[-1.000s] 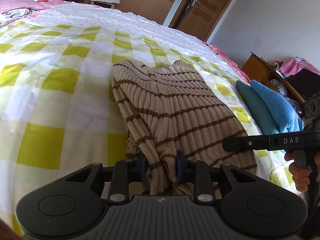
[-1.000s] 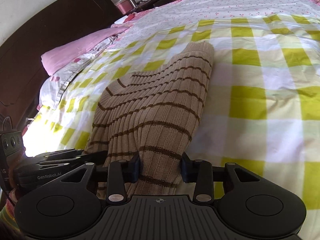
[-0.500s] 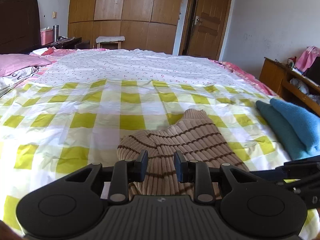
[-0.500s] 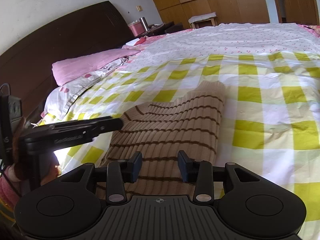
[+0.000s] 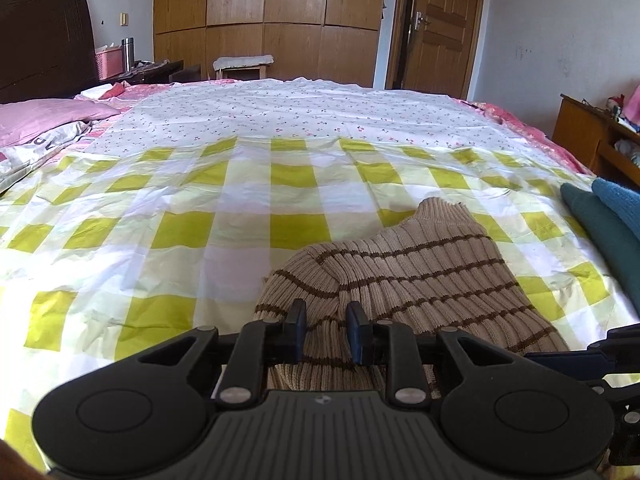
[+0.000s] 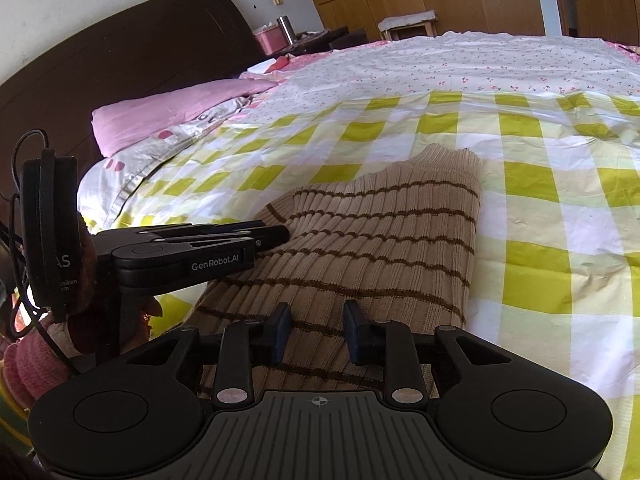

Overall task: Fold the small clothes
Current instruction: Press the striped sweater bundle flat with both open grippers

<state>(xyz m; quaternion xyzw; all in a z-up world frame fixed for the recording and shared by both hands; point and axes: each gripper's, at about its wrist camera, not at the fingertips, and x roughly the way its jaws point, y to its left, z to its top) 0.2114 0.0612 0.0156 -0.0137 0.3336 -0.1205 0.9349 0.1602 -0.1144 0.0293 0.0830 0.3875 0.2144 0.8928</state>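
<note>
A beige ribbed sweater with brown stripes (image 5: pixel 420 272) lies folded lengthwise on the checked bed cover (image 5: pixel 200 220), collar pointing away from me. My left gripper (image 5: pixel 327 330) pinches a bunched fold at its near left edge, and its jaws are still closing a little. My right gripper (image 6: pixel 316 332) sits over the near right part of the sweater (image 6: pixel 380 240). Its jaws are closing, and the knit fills the gap between the pads. From the right wrist view, the left gripper (image 6: pixel 276 236) reaches in from the left onto the sweater's edge, held by a hand (image 6: pixel 84 320).
Folded blue and teal clothes (image 5: pixel 608 216) lie on the bed to the right of the sweater. A pink pillow (image 6: pixel 168 116) and a dark headboard (image 6: pixel 120 48) stand at the left. A wooden side table (image 5: pixel 580 136) stands past the right edge of the bed.
Both grippers moved forward along the bed and tipped up with the sweater's near end. The right jaws narrowed on the knit. The sweater now looks shorter and bunched near me.
</note>
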